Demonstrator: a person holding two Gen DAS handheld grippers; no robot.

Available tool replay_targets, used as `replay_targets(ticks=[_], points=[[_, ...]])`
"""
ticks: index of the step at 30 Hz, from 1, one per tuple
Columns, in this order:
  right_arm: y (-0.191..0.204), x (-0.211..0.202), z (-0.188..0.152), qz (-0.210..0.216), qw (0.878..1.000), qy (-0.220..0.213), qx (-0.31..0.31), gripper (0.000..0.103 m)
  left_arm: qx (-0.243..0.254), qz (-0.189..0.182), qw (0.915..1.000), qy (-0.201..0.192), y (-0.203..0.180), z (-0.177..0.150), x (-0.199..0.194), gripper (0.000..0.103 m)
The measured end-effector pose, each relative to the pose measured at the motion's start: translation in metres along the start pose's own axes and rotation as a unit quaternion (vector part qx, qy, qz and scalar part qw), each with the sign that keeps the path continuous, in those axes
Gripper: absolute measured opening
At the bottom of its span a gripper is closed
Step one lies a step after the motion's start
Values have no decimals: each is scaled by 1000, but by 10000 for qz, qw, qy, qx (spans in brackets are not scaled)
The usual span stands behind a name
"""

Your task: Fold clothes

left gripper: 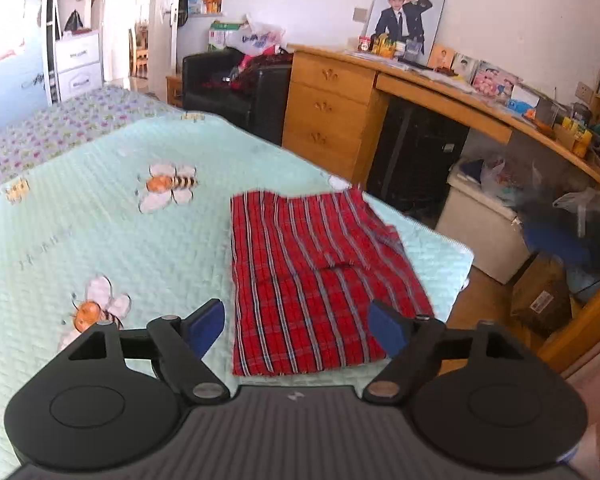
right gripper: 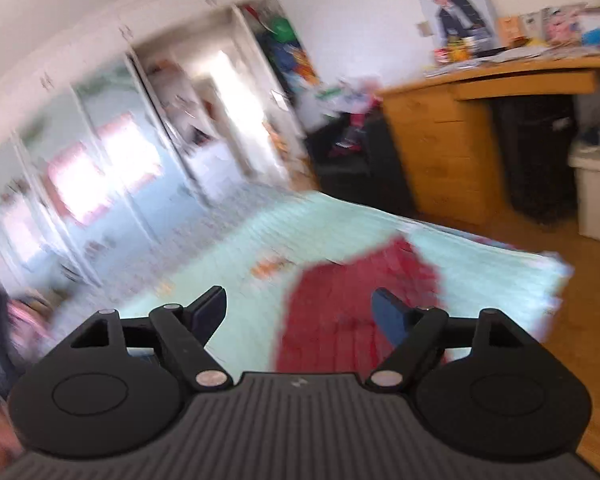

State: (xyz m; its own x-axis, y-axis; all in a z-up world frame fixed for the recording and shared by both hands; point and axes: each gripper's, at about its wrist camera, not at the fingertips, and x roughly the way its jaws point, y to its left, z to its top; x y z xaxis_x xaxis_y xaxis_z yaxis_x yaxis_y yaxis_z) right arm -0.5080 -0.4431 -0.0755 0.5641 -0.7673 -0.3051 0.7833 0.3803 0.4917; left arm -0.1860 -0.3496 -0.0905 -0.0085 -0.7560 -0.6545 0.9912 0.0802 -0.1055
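In the left wrist view, at the left of the frame, the pale green bedspread (left gripper: 100, 220) with its bee prints is seen lying smooth. At lower centre the left gripper (left gripper: 296, 330) is held above the bed with its jaws spread wide and nothing between them. Just beyond it, right of centre, the red checked garment (left gripper: 312, 280) is laid flat as a folded rectangle, close to the right-hand edge of the bed (left gripper: 452, 248). A smaller flap is turned over on its upper right part, and that flap looks slightly askew. At the far right the wooden desk (left gripper: 340, 92) is crowded with small things, and bags and a box are seen on the floor beneath.

In the right wrist view, which is heavily blurred, the right gripper (right gripper: 298, 318) is likewise spread and empty, with the garment (right gripper: 340, 312) seen below and ahead of it.

Since the garment lies so near the bed's edge, it could be dragged over onto the floor by a careless pull toward the right. The loose flap could be undone if only the top layer were pinched. If the two grippers were closed at uneven points, a crooked fold would probably result.
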Motion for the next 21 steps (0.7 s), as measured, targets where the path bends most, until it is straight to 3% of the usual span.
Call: replay_targets(ticks=[3, 6, 11, 13, 15, 16, 17, 18, 19, 20, 21], points=[[-19, 55, 18, 1127, 9899, 365, 779, 84, -59, -185, 9997, 139, 5, -21, 31, 82], [-45, 137, 28, 1980, 9599, 924, 1759, 84, -269, -291, 9990, 200, 16, -33, 59, 81], [-81, 296, 15, 2605, 9002, 1667, 3066, 84, -561, -235, 9980, 162, 39, -36, 95, 81], [-93, 353, -4, 2673, 8706, 1789, 3724, 84, -650, -229, 9975, 138, 50, -35, 102, 81], [-106, 395, -25, 2572, 8526, 1781, 4186, 84, -738, -264, 9968, 166, 58, -33, 110, 81], [-114, 412, -35, 2348, 8517, 1811, 4320, 83, -770, -271, 9965, 179, 60, -32, 113, 81], [-125, 424, -40, 2121, 8566, 1822, 4336, 76, -792, -293, 9963, 177, 62, -31, 115, 81], [-135, 426, -38, 1962, 8649, 1735, 4283, 60, -799, -336, 9961, 155, 62, -30, 117, 81], [-145, 429, -37, 1801, 8728, 1646, 4227, 54, -800, -384, 9960, 119, 61, -28, 117, 81], [-151, 420, -27, 1644, 8863, 1466, 4074, 55, -786, -445, 9959, 54, 57, -27, 116, 81], [-157, 412, -17, 1489, 8988, 1285, 3917, 61, -758, -510, 9958, -28, 53, -25, 115, 81]])
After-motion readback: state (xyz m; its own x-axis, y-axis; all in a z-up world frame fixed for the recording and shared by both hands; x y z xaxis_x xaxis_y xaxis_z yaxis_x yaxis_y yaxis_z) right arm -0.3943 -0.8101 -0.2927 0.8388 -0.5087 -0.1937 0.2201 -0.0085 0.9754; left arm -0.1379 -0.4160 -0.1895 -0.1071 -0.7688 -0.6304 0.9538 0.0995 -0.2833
